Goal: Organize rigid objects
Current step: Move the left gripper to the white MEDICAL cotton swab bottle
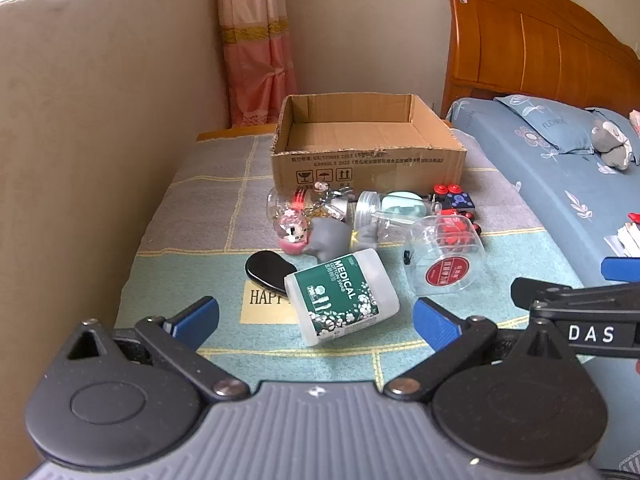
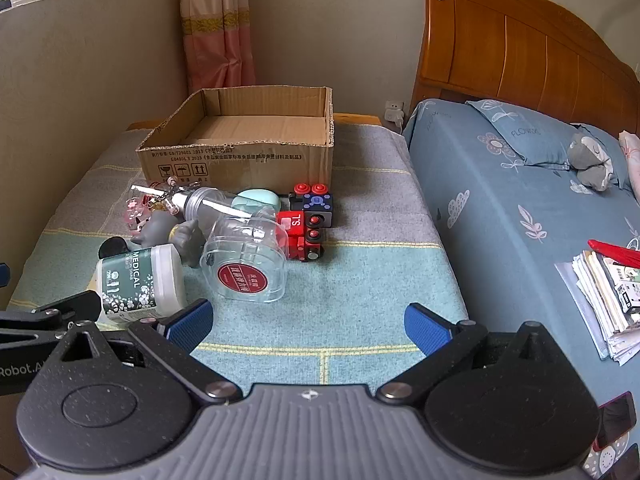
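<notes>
Swab bottle [image 1: 342,296] lay on its side just ahead of the left tool [image 1: 316,320]. Both tools, the right tool [image 2: 308,322] included, stood wide open, holding nothing.

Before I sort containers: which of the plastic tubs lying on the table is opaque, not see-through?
The cotton swab tub, white with a green "MEDICAL" label. The clear jar beside it shows red contents.

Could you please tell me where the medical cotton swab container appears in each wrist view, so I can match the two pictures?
Left wrist view: the medical cotton swab container lies on its side near the centre, just beyond the open left tool.
Right wrist view: the container lies at lower left, left of the open right tool.
Shared landmark: the cardboard box stands behind the clutter in both.
</notes>
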`<state>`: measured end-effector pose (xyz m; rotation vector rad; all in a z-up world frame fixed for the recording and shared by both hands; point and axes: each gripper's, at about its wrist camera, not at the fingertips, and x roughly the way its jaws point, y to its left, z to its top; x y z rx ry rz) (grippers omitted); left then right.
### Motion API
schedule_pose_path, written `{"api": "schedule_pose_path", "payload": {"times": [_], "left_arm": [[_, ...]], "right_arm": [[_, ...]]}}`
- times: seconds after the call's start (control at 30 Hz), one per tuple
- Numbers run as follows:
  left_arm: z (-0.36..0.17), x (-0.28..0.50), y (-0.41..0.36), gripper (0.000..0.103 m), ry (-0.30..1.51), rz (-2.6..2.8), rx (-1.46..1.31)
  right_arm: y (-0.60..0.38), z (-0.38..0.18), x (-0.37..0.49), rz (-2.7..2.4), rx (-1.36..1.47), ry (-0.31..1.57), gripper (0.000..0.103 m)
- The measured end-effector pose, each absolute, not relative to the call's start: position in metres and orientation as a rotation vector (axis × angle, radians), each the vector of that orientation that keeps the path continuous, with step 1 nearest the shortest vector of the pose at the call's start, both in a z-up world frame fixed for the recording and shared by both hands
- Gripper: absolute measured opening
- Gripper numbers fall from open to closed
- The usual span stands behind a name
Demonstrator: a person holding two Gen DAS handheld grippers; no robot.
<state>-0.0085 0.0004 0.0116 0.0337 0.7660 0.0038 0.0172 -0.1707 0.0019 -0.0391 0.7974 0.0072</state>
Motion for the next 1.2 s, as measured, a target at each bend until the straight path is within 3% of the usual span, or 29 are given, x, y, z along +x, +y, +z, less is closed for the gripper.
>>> {"api": "schedule_pose_path", "payload": {"times": [1.2], "left_arm": [[-0.002, 0.011, 0.004, 0.102, 0.755, -0.089, 0.001]], "right_arm": [[-0.181, -0.004, 0.028, 0.064, -0.052, 0.742, 0.103]]}}
